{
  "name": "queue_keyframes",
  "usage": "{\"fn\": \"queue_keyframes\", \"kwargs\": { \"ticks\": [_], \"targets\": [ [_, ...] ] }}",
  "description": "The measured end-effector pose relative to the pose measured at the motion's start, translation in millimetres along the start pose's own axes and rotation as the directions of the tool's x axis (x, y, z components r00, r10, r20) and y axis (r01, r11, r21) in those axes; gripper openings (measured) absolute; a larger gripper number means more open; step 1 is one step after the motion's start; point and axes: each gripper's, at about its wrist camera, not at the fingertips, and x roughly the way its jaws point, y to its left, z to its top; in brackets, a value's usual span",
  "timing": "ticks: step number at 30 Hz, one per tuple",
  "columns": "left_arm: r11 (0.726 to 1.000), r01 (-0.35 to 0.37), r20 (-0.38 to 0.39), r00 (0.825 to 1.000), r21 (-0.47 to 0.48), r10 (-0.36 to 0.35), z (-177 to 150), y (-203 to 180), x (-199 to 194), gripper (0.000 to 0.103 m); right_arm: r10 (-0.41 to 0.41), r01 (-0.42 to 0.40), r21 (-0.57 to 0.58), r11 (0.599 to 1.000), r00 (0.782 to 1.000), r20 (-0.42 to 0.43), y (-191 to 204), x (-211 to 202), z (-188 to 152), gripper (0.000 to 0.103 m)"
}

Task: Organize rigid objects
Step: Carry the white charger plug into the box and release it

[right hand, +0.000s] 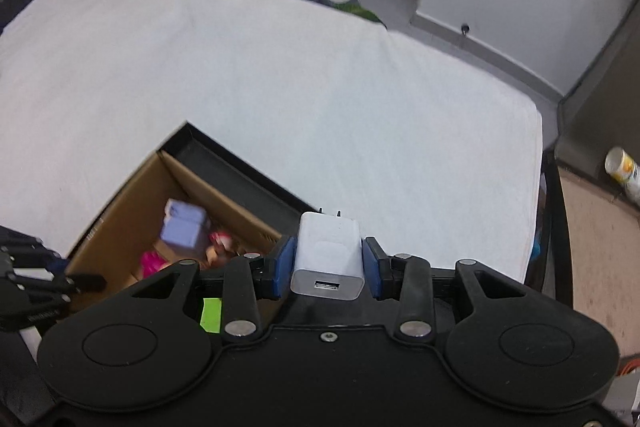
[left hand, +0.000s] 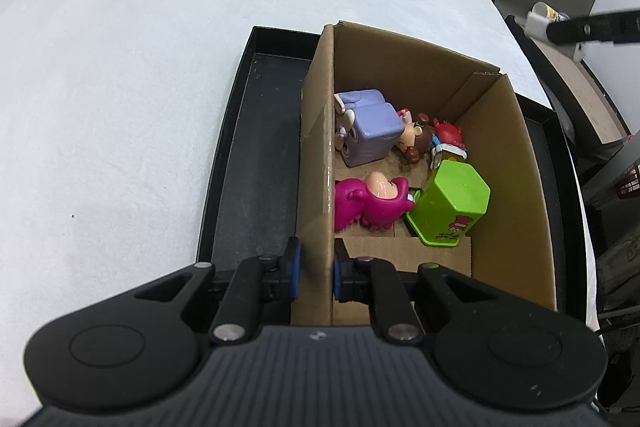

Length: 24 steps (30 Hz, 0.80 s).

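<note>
Above the table, a white charger (right hand: 329, 253) is clamped in the right gripper (right hand: 329, 263), prongs forward; the cardboard box (right hand: 120, 211) lies lower-left, its wall pinched by the left gripper (left hand: 316, 267)

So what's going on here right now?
The left gripper is clamped on the near wall of the cardboard box, steadying it. Toys already lie inside, among them a purple cube and a green container. The right gripper holds a white USB charger just right of the box.
</note>
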Motion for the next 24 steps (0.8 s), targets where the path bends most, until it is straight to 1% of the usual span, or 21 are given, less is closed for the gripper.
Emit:
{"fn": "queue_keyframes", "kwargs": {
  "ticks": [5,8,12,15,24],
  "targets": [
    [1.0,0.0,0.0,1.0,0.006,0.0,1,0,0,0.014,0.054,-0.054,-0.017,0.998,0.998,0.025,15,-6,9,0.037],
    [1.0,0.001,0.001,1.0,-0.002,-0.001,1,2,0,0.014,0.101,-0.1,-0.038,0.994,0.995,0.017,31,-5,11,0.037],
    [1.0,0.006,0.001,1.0,-0.004,-0.006,1,3,-1,0.014,0.147,-0.148,-0.082,0.986,0.989,-0.017,55,1,10,0.037],
    [1.0,0.009,0.003,1.0,-0.004,-0.009,0,3,-1,0.014,0.164,-0.167,-0.103,0.981,0.986,-0.043,68,6,9,0.037],
    [1.0,0.02,0.002,1.0,-0.007,-0.02,1,6,-2,0.015,0.216,-0.227,-0.091,0.97,0.97,-0.114,88,20,6,0.037]
  ]
}}
